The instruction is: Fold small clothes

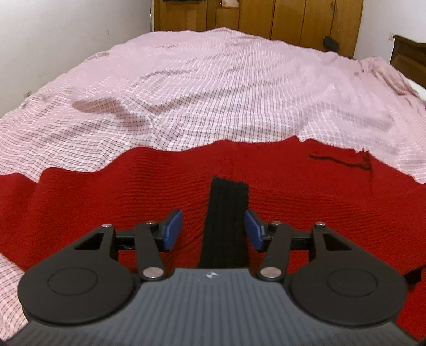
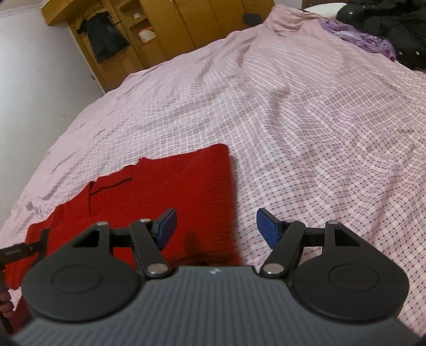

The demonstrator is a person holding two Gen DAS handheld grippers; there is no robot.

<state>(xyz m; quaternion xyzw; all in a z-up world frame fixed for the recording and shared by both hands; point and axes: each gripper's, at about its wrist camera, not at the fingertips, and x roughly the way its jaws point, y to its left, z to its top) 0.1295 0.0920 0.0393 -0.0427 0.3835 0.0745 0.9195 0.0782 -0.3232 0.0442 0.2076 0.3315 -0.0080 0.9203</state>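
Your left gripper [image 1: 213,229] is released: its blue pads [image 1: 174,229] stand apart over the red knit [image 1: 106,207], and nothing is pinched between them. A black strip [image 1: 226,226] of fabric lies on the red knit and runs up between the two pads; the right pad sits just beside the strip's edge, and you cannot tell from this view whether it touches. The knit fills the lower half of the left wrist frame, spread on the pink checked sheet [image 1: 213,87], with its far edge wavy across the middle of the frame. A dark loose thread [image 1: 343,159] lies on the knit at right of centre.

Your right gripper [image 2: 215,230] is also released, jaws wide with nothing between them. In its frame the knit [image 2: 170,181] lies at lower left, its straight right edge running down to just between the pads [image 2: 269,229]; the left pad is over red fabric, the right pad over the sheet [image 2: 293,111]. Part of the other gripper [image 2: 24,250] shows at the left edge, over the knit's near corner.

Wooden wardrobes [image 2: 170,29] fill the top left of that frame. At upper right, a purple cloth [image 2: 364,37] and dark clothes [image 2: 386,21] lie on the bed, well apart from the knit.
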